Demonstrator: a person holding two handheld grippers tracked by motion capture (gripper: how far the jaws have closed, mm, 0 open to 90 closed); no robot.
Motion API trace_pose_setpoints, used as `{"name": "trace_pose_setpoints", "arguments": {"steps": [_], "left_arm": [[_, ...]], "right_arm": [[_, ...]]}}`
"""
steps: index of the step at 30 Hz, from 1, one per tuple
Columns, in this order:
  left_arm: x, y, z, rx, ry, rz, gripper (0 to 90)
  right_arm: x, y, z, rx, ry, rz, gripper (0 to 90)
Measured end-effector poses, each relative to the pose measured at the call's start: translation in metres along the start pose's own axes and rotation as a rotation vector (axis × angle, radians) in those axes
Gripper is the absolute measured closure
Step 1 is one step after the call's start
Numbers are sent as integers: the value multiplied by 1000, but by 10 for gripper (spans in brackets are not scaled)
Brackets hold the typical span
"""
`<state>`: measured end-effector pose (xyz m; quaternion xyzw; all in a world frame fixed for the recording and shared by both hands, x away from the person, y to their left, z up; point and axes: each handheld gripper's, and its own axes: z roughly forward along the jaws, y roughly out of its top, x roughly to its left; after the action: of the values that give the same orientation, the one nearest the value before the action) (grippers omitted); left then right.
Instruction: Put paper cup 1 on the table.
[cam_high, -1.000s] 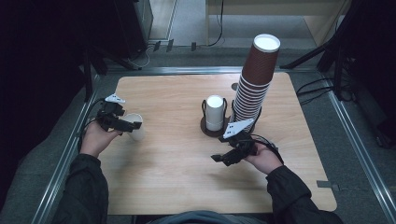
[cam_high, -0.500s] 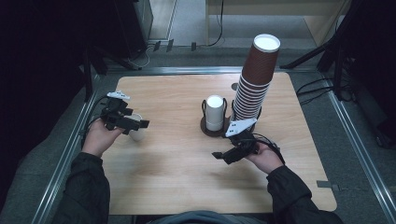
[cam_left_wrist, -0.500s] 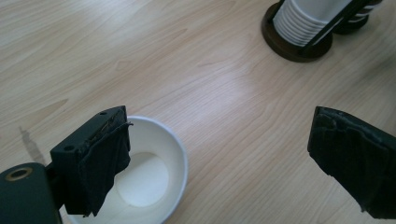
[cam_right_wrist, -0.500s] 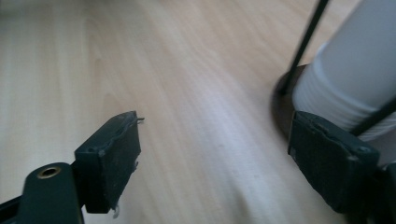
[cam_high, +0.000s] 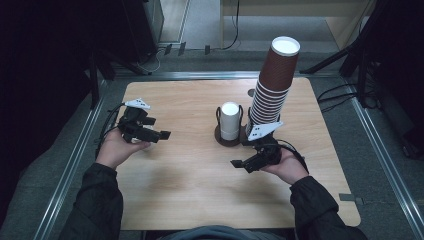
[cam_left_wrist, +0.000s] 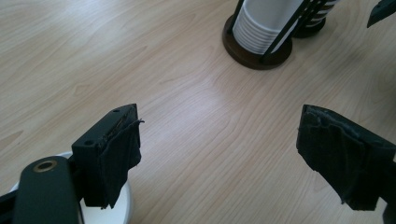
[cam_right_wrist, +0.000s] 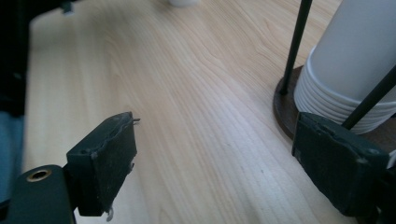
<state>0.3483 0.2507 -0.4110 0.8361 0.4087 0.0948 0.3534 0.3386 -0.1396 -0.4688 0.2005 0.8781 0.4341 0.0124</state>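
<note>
Since the earlier frames, the left gripper (cam_high: 159, 134) had drifted away from the table's left edge toward the middle, leaving behind the single white cup (cam_left_wrist: 109, 207) it had been beside a second before; its jaws had just been closing somewhat, with nothing between them. Its own view showed the two black pads well apart over bare wood, and the white cup's rim sat low behind the left-hand jaw, on the table and not gripped. The right gripper (cam_high: 239, 164) had hardly moved, and its jaws had just been opening to their widest, also with nothing between them.

By size, the wooden table (cam_high: 190, 200) came first, pale and square with rounded corners. Next was the tall stack of brown cups (cam_high: 274, 82), white inside at the top, which stood toward the right side of the table and leaned a little. Just left of it stood the cup holder (cam_high: 230, 137), a dark round base with thin black rods, holding a short stack of white cups (cam_high: 230, 120) turned upside down. In the right gripper view that holder was just beside the right-hand jaw, whose pad overlapped its base, though I could not tell whether they touched. The person's right hand (cam_high: 287, 165) held its gripper near the foot of the brown stack, pointing left across the table.
</note>
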Motion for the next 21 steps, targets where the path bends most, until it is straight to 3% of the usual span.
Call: {"name": "trace_pose_setpoints", "arguments": {"steps": [2, 6, 18, 21], "left_arm": [[-4, 1, 2, 6, -2, 12, 142], [-13, 2, 8, 10, -13, 36, 146], [-35, -2, 30, 58, -76, 120, 157], [-43, -6, 40, 96, -115, 150, 158]], "right_arm": [[-2, 1, -6, -18, 26, 16, 137], [-3, 2, -15, -43, 25, 19, 137], [-4, 2, -32, -18, -23, 22, 148], [-6, 1, -36, -9, -36, 31, 154]]}}
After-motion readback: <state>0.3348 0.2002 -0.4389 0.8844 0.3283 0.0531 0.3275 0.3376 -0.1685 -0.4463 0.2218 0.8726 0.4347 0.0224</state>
